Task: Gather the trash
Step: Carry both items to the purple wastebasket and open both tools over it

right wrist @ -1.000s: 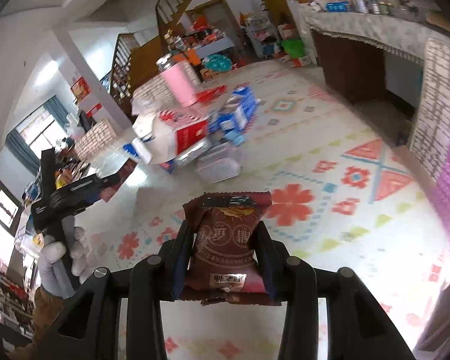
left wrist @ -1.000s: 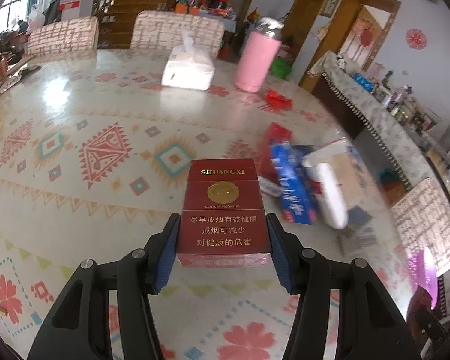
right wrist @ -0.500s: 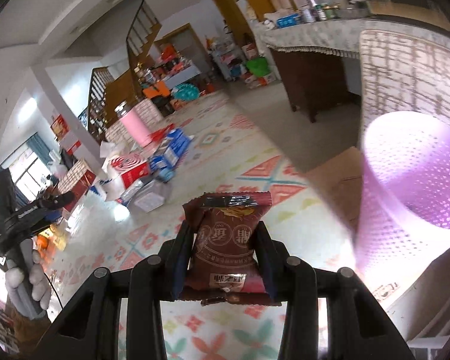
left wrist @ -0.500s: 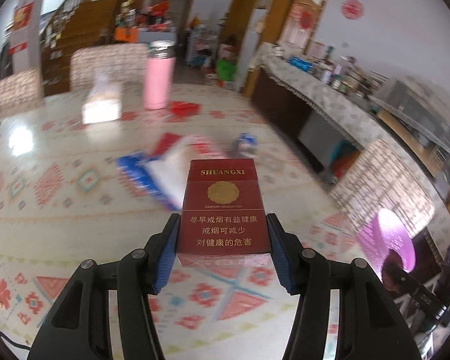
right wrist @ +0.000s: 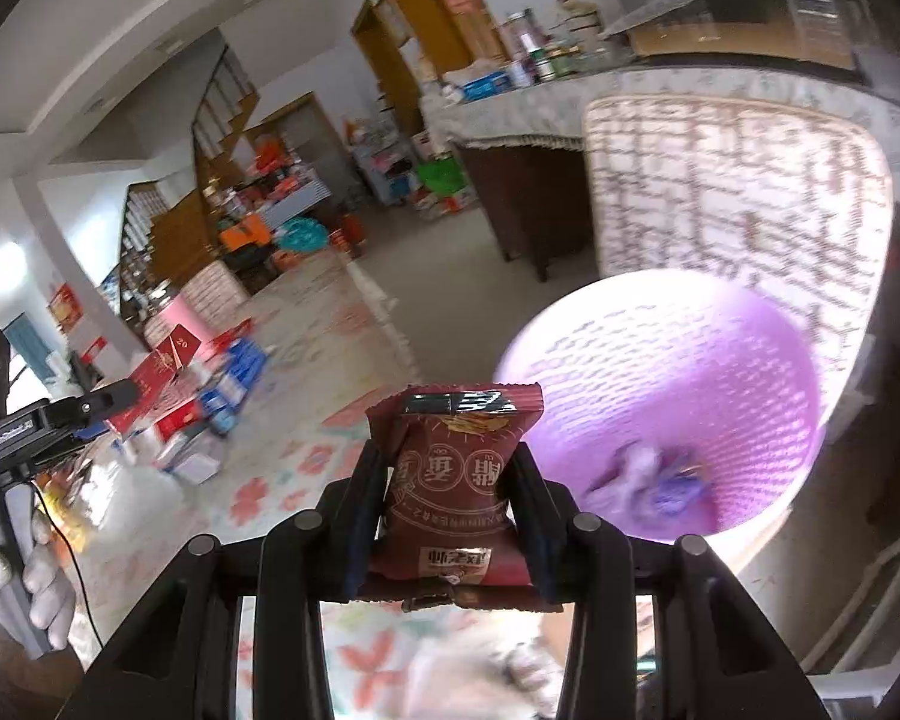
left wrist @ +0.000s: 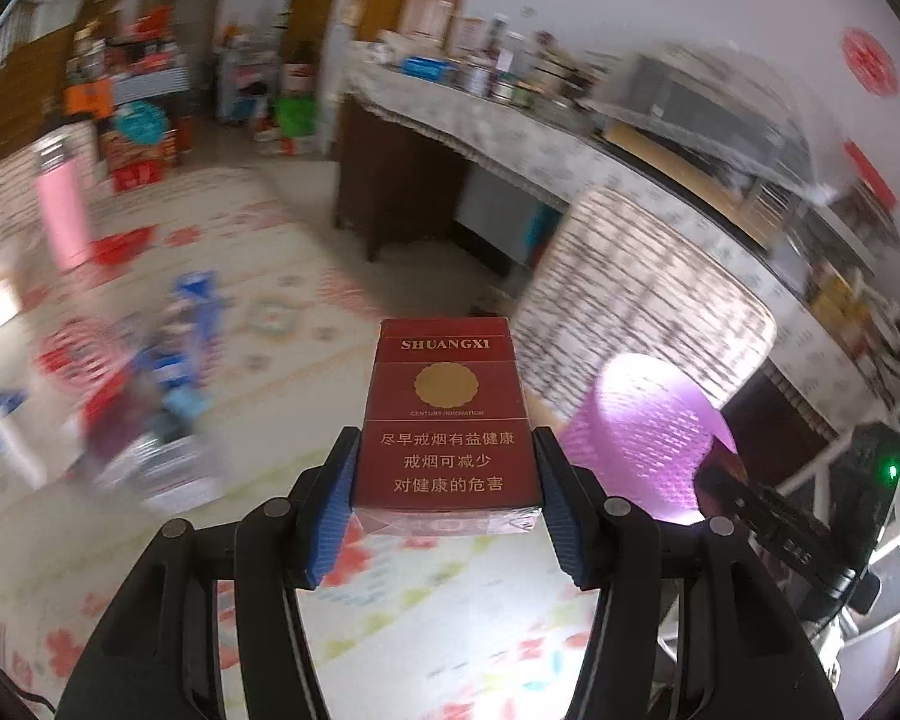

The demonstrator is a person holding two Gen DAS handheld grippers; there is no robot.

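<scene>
Your left gripper (left wrist: 447, 507) still clamps the dark red cigarette pack (left wrist: 447, 414), upright. Your right gripper (right wrist: 447, 504) keeps squeezing the brown-red snack packet (right wrist: 453, 486). The purple mesh basket (right wrist: 750, 360) has come much nearer than before, just right of the packet, with some wrappers (right wrist: 654, 480) inside.

Red cigarette pack (left wrist: 447, 420) and maroon snack packet (right wrist: 453, 480), both claw-held, near purple basket (right wrist: 690, 372).

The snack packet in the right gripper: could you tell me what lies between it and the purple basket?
In the right wrist view, nothing lies between the snack packet and the purple basket, whose rim is directly behind the packet.
</scene>
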